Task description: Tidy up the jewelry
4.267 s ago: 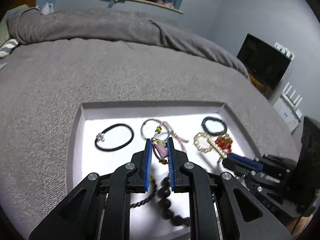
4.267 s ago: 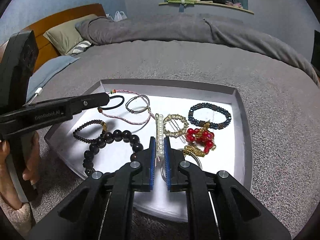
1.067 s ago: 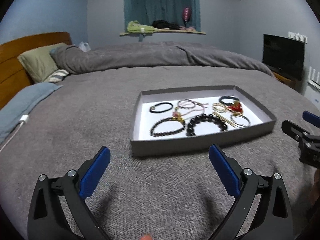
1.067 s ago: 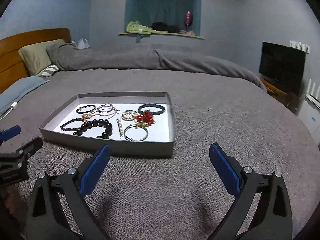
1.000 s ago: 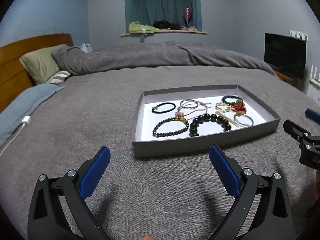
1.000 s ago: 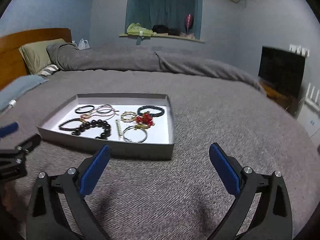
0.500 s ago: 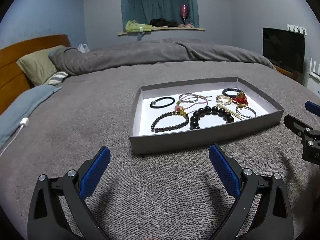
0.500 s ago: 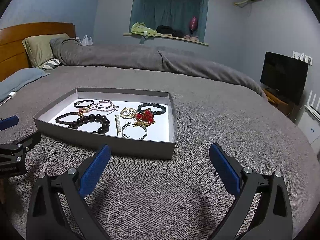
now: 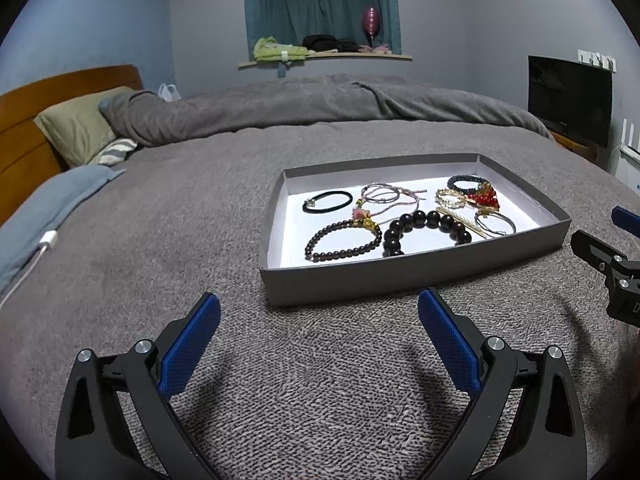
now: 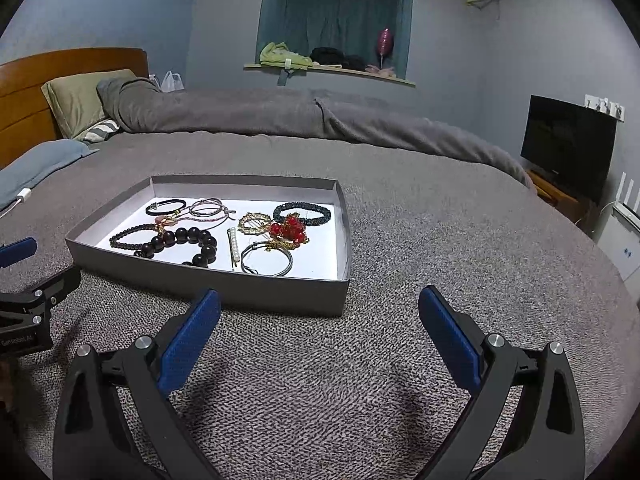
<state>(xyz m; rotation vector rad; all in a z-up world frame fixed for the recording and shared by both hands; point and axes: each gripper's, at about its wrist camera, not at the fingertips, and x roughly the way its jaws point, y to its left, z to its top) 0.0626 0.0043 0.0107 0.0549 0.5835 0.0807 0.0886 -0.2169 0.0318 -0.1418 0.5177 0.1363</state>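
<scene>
Here, from the left wrist: lying on the grey bedspread, a shallow grey tray holding a black hair tie, pink cord bracelet, small dark bead bracelet, large black bead bracelet and red bead cluster; left gripper gaping wide, gripping nothing, well short of the tray. From the right wrist: showing the same tray, plus a pearl pin beside a silver bangle; right gripper likewise spread wide and empty. Against 4.3 s ago: no longer pinching jewelry inside the tray, both pulled back.
</scene>
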